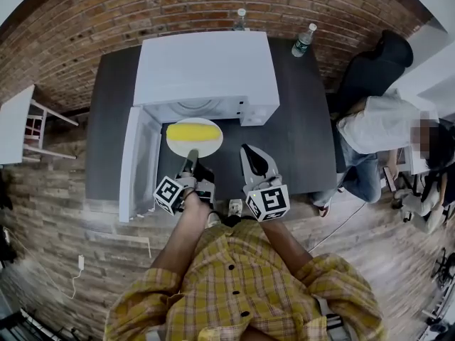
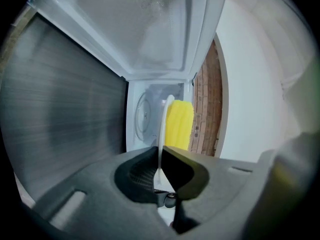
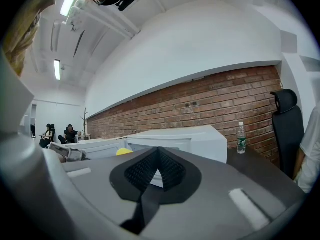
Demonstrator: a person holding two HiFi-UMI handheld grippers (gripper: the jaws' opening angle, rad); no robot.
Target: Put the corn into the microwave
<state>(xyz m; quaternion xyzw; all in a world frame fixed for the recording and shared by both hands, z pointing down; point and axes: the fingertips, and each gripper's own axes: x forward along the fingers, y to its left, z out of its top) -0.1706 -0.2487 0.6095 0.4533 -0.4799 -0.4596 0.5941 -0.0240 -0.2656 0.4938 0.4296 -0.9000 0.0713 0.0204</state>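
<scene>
Pinching the plate (image 1: 202, 150) rim, left gripper (image 2: 160, 156) should feed it level into the microwave (image 1: 206, 69), corn (image 1: 193, 131) steady; right gripper (image 3: 159, 160) closed, empty.

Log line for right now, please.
left gripper: shut on plate rim | corn: on plate, before open microwave | right gripper: shut, empty

No text, brand or number can be read anywhere. In the head view, the bottle (image 1: 303, 40) at 1 o'clock wears a green label whose print is too small to make out. The second bottle (image 1: 241, 18) at 12 o'clock is too small to show any print. The left cube (image 1: 170, 194) and right cube (image 1: 267, 202) bear black-and-white square patterns only.
</scene>
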